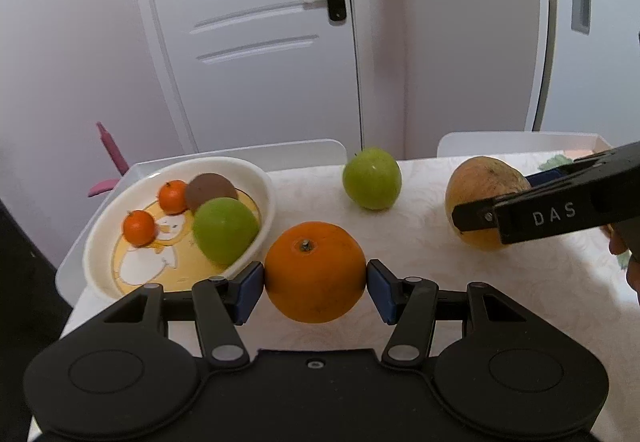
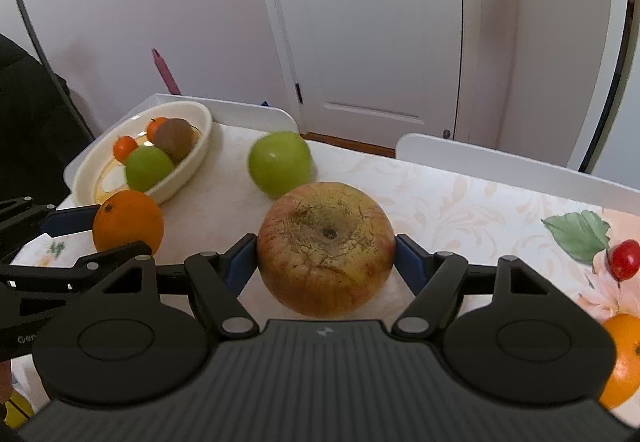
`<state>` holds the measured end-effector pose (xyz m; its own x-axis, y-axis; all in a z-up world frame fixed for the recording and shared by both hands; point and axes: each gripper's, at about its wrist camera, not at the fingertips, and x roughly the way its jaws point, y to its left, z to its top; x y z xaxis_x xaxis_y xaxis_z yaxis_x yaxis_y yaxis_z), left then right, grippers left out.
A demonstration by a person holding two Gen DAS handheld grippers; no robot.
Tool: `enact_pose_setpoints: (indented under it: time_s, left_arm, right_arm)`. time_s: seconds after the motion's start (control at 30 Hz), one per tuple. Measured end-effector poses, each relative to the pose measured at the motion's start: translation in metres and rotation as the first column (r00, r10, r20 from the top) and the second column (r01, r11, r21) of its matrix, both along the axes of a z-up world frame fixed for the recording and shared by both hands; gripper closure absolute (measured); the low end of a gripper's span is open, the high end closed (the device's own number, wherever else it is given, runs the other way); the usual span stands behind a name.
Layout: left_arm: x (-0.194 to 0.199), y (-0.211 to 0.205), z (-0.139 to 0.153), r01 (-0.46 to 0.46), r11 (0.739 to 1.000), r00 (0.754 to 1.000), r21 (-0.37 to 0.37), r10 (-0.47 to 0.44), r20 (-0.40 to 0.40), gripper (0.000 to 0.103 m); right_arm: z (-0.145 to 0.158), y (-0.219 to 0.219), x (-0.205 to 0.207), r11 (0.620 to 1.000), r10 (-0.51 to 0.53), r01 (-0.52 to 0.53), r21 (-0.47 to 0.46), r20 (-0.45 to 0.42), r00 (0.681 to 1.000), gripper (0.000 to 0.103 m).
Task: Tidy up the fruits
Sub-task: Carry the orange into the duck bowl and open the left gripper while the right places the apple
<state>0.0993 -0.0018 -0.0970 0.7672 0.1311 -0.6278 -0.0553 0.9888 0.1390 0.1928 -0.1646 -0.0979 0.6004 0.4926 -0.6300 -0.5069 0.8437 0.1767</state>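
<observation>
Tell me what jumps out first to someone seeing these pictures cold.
Two fruits gripped at once: the left gripper pinches an orange beside the bowl, and the right gripper clamps a big russet apple mid-table. Next comes the bowl at the table's far left corner, already holding a green apple, two mandarins and a brown fruit, with another green apple loose on the cloth.

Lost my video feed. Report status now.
Left gripper shut on orange. Right gripper shut on russet apple. Bowl holds four fruits; green apple loose on table. Nothing blocking.
</observation>
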Motion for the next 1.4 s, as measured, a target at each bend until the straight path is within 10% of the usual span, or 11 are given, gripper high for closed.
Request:
enact_pose_setpoints:
  time_s: [0.67,1.4]
  left_arm:
    - [-0.036,0.079,0.066,0.006,1.0,0.999,0.012,-0.006,0.054,0.042]
    - [0.016,0.193,0.027,0.172,0.985,0.984,0.019,-0.171,-0.044,0.042]
  right_arm:
    - [0.068,0.066,-0.064,0.999,-0.011,0.011,0.038,-0.002,1.0,0.015]
    - [0.054,0.178,-0.059,0.987,-0.158,0.159,0.023,-0.043,0.987,0.015]
